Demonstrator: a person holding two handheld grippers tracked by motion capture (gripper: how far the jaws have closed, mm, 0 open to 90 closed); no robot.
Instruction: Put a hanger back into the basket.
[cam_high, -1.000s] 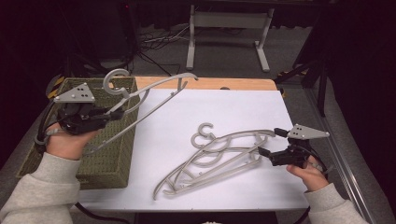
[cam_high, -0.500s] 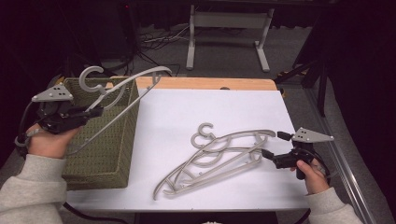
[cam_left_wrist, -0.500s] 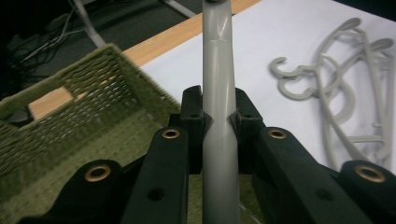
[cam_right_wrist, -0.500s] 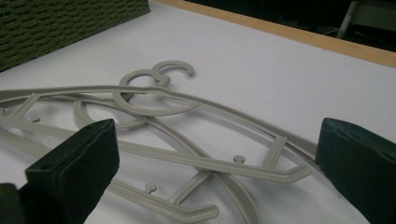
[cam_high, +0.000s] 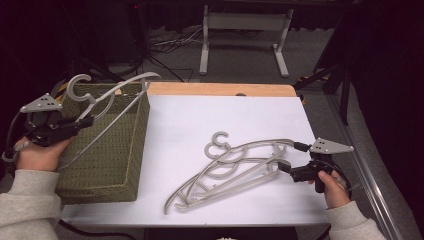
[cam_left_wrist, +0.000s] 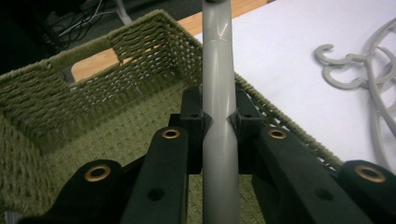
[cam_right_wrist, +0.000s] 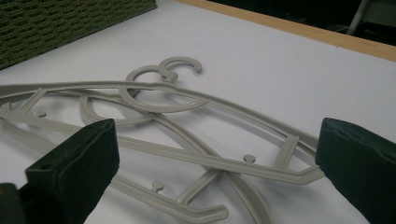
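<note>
**Hanger held over the basket**

The left hand-held gripper (cam_high: 87, 121) is clamped on a grey hanger (cam_high: 112, 92) above the green basket (cam_high: 115, 160). The right hand-held gripper (cam_high: 282, 167), jaws apart, sits beside 2 hangers (cam_high: 235, 167) lying on the counter (cam_high: 210, 115).

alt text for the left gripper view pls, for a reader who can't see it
The left gripper has its two black fingers shut on the grey bar of a plastic hanger, held above the open green woven basket. To the right, on the white table, the hooks of more grey hangers lie beside the basket.
</note>
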